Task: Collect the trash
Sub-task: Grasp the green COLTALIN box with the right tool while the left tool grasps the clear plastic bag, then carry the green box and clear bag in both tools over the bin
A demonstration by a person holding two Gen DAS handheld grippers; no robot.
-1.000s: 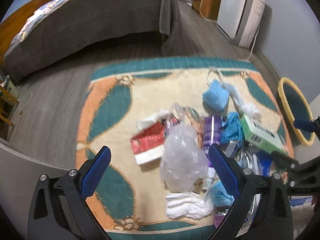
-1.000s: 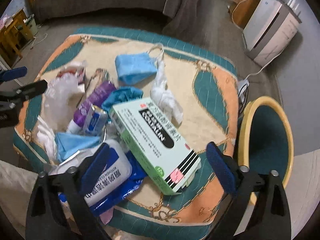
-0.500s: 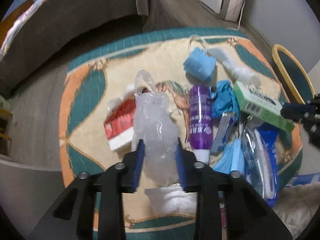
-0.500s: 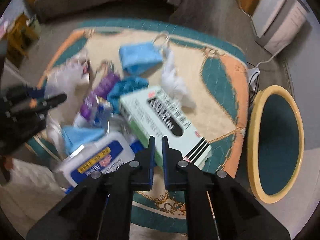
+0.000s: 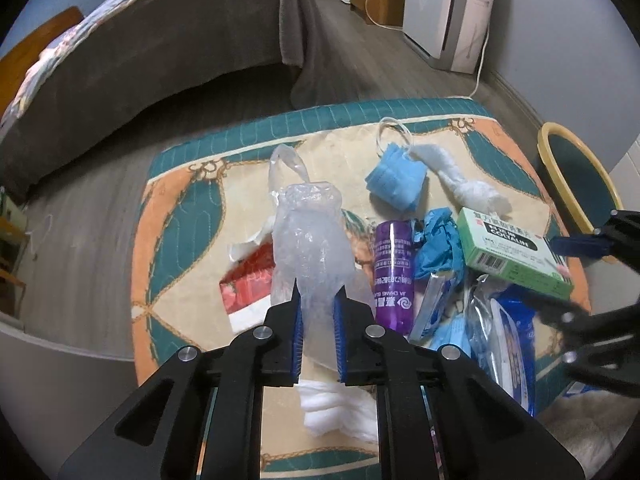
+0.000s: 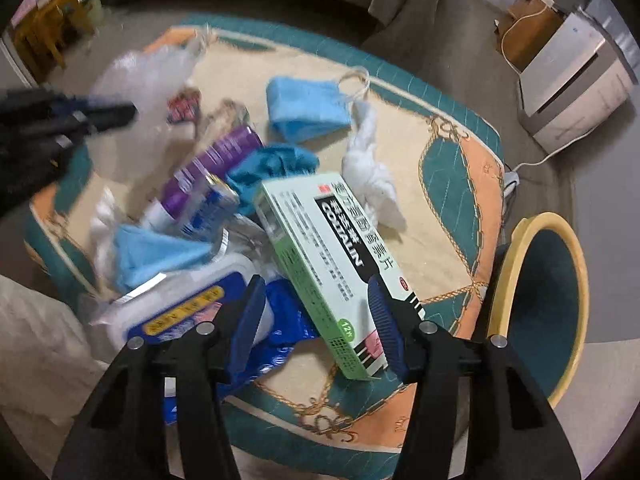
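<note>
On the patterned rug (image 5: 180, 216) lies a heap of trash. My left gripper (image 5: 317, 300) pinches a crumpled clear plastic bag (image 5: 308, 240), its jaws still closing and the pads pressing the film. The bag stands up from the rug. My right gripper (image 6: 316, 284) is opening over the near end of a green medicine box (image 6: 320, 240); the box lies between the jaws, and the left pad is clear of it. Beside them lie a purple tube (image 5: 392, 272), a blue face mask (image 5: 396, 180), white tissue (image 5: 468, 184), a red wrapper (image 5: 248, 284) and a blue-and-white wipes pack (image 6: 188, 308).
A teal bin with a yellow rim (image 6: 582, 280) stands on the floor just right of the rug. A grey-covered bed (image 5: 160, 52) runs along the back. A white appliance (image 5: 448, 12) with a cord stands at the back right. Bare wood floor lies left of the rug.
The left gripper went from wide open to pinched on the clear bag, which now stands taller. The right gripper shut empty above the green box, then opened partway around its near end.
</note>
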